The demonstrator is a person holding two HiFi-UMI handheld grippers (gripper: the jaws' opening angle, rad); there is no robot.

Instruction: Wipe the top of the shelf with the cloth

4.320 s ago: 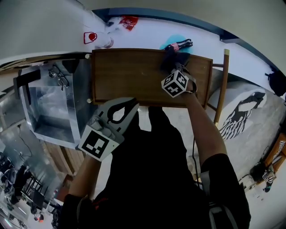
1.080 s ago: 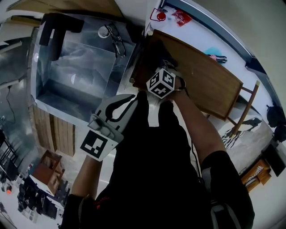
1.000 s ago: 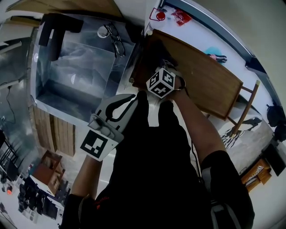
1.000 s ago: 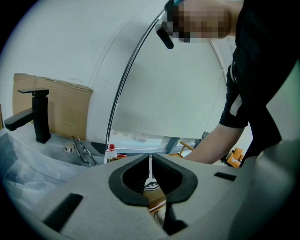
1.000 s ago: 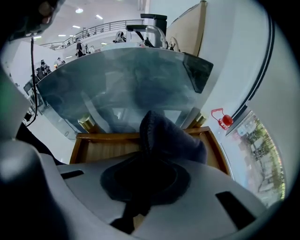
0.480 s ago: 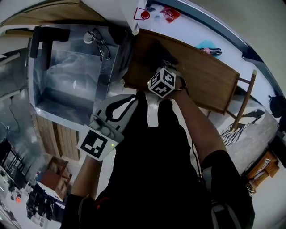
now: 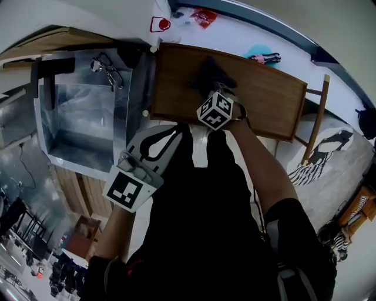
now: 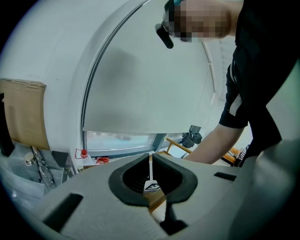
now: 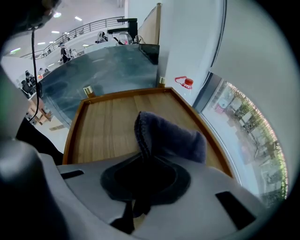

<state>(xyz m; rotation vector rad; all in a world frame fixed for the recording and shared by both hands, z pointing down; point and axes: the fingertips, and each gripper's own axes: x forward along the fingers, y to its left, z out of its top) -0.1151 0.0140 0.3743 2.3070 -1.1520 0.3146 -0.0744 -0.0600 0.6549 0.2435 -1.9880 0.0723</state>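
The brown wooden shelf top point(image 7: 264, 100) lies in front of me, with a raised rim. A dark blue-grey cloth point(image 7: 210, 72) rests on it left of centre, toward the far edge. My right gripper point(image 7: 214, 89) is shut on the cloth's near end, its marker cube above it. In the right gripper view the cloth point(image 9: 173, 136) bunches up out of the right gripper point(image 9: 143, 157) onto the wood of the shelf top point(image 9: 105, 129). My left gripper point(image 7: 171, 135) hangs near my body, off the shelf. In its own view the left gripper point(image 8: 150, 158) is shut with nothing in it.
A shiny metal box point(image 7: 82, 117) stands against the shelf's left end, with glasses point(image 7: 106, 63) on its rim. On the white ledge behind lie a red packet point(image 7: 203, 16) and a teal item point(image 7: 258, 56). A wooden frame point(image 7: 317, 111) stands at the right.
The right gripper swept the cloth from the shelf's far right to its left end, and now it has come back a little toward the middle. The left gripper stays put.
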